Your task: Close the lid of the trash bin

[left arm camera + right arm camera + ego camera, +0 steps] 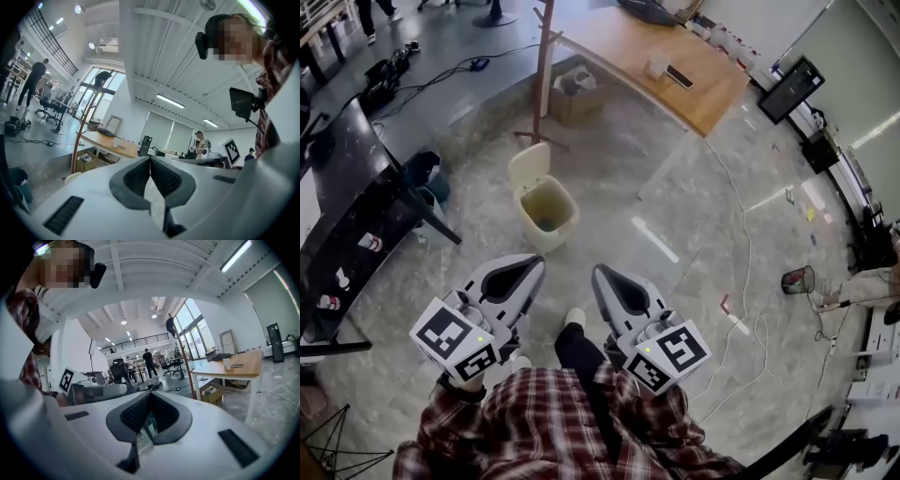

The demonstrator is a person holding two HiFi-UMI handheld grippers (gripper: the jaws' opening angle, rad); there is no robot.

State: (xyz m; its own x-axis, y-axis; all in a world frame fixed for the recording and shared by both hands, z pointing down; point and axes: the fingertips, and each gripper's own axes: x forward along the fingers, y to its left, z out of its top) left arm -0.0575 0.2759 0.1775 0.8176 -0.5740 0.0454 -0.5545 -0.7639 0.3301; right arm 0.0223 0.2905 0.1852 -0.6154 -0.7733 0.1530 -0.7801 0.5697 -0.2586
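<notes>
Two empty tools pressed together: left tool [533,266], right tool [602,275]. Open lid [530,167] of trash bin [557,233] looks light, stiff plastic; best pushed at top edge.

Left gripper [150,159]: jaws together at the tips, nothing between the dark ribbed pads. Past them, wooden table [110,144] on the left, curved stand pole [82,136] beside it, open cardboard box [86,162] underneath. Pale rounded edge of trash bin lid [72,176] just above the gripper body. Plaid sleeve [269,84] far right
</notes>
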